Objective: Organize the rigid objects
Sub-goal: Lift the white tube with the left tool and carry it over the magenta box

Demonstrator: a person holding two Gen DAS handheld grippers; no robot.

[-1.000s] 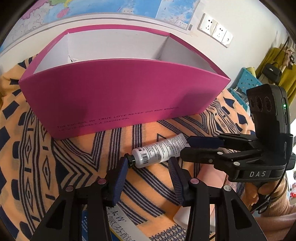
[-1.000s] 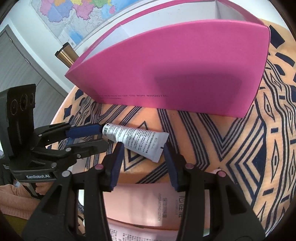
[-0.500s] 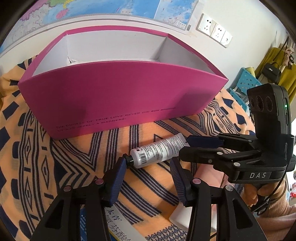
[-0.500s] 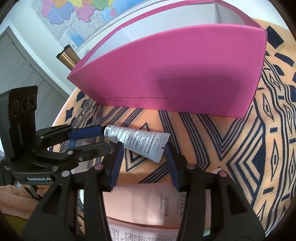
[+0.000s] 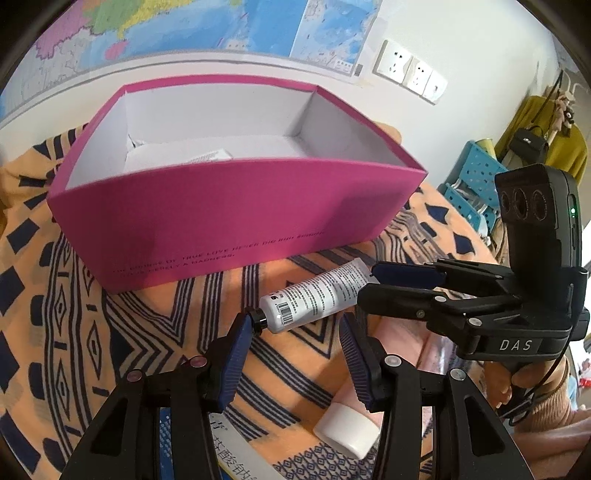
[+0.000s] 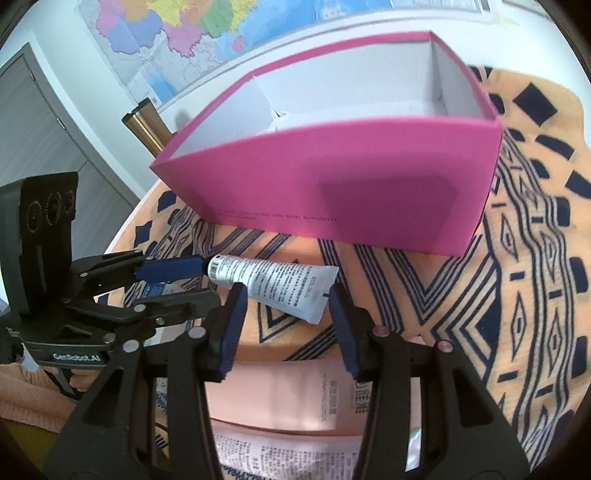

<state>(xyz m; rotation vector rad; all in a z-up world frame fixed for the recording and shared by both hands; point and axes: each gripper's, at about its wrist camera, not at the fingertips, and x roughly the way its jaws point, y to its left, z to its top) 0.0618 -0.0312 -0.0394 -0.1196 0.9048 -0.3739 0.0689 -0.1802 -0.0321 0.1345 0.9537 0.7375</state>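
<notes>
While you hold both tools low over the patterned cloth (image 5: 74,314), the nearest thing under them is a pink bottle (image 5: 347,432) with a white lid, lying on its side and not touched.

A little further, your left claw (image 5: 295,325) stands partly open. Its jaws have just been opening a little and nothing is pressed between them; only the black cap (image 5: 257,317) of the tube (image 5: 317,295) sits at the tip of one finger. Your right claw (image 6: 285,295) is also partly open. The flat end (image 6: 317,295) of the tube lies between its jaws, but I see no pad pressing on it.

The tube itself lies on the cloth, slanted, just in front of the pink box (image 5: 221,229) and not touching it. I judge it light and soft in the body, so a hard squeeze in the middle could dent it or push the contents toward the cap. The smooth plastic may also slip. Better you take it near the shoulder behind the cap, where it is stiffer, or across the flat end, and close gently.

Behind it the pink box is open on top, with something white and printed already inside, so the tube probably goes there next. Beyond the box a map (image 5: 184,26) hangs on the wall.
</notes>
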